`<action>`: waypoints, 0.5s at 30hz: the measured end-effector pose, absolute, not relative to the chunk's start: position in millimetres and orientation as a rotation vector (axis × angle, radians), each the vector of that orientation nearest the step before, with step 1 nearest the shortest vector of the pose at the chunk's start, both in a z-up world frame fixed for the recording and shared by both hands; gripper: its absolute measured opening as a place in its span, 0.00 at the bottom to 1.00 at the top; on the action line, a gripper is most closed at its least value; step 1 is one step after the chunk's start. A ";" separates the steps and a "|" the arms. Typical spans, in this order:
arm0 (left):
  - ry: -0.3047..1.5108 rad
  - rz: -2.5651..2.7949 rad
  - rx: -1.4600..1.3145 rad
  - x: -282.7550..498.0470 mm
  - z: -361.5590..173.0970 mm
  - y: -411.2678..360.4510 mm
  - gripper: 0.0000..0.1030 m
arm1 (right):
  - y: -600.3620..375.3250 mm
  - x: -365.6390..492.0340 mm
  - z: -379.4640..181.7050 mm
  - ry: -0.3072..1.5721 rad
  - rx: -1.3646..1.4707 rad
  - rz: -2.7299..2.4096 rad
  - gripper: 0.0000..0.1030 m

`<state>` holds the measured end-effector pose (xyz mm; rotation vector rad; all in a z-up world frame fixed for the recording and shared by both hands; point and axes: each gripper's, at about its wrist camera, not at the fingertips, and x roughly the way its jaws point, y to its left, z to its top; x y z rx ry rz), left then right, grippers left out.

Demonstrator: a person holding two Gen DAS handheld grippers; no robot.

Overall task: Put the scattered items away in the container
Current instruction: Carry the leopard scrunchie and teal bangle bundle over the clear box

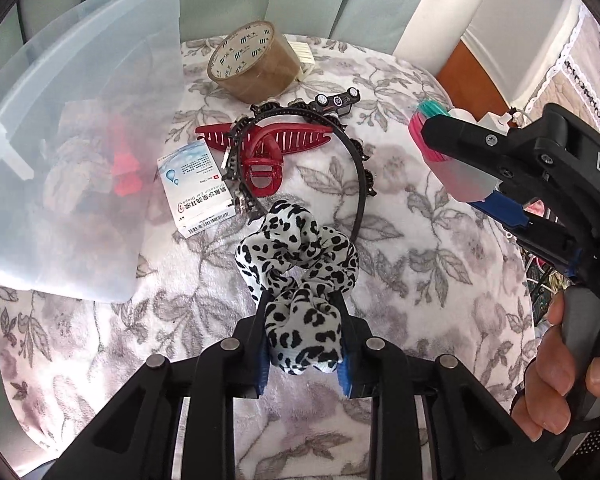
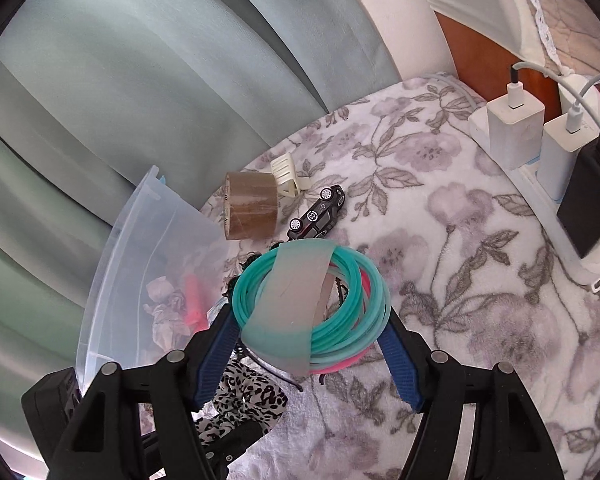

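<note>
Closest to me, my left gripper [image 1: 304, 332] is clenched on the leopard scrunchie [image 1: 300, 268], lifted off the floral blanket [image 1: 420, 240]. My right gripper [image 2: 312, 332] grasps the bundle of teal and pink cords [image 2: 320, 304]. The clear container [image 1: 80, 140], just left, already holds a few things. I judge we're midway: hair claw [image 1: 268, 148], headband [image 1: 360, 160], medicine box [image 1: 198, 188], tape roll [image 1: 252, 60] and toy car [image 2: 318, 212] are still out.

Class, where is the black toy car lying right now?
In the right wrist view the black toy car lies on its side on the floral blanket, just right of the brown tape roll, beyond the held teal coil.
</note>
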<state>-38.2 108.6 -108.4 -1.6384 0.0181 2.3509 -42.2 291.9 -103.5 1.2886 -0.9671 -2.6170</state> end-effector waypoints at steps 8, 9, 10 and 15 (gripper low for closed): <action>-0.013 2.405 -1.513 -21.5 -71.2 90.6 0.26 | 282.6 -21.0 -70.7 -0.937 1.201 -2.665 0.71; -0.018 2.415 -1.492 -22.9 -66.9 88.6 0.26 | 281.1 -18.1 -65.9 -0.934 1.186 -2.672 0.71; -0.023 2.425 -1.470 -21.1 -60.1 86.3 0.26 | 279.7 -15.7 -61.1 -0.927 1.171 -2.679 0.71; -0.057 2.468 -1.362 -17.1 -33.3 79.2 0.26 | 272.3 -2.3 -35.8 -0.901 1.093 -2.715 0.71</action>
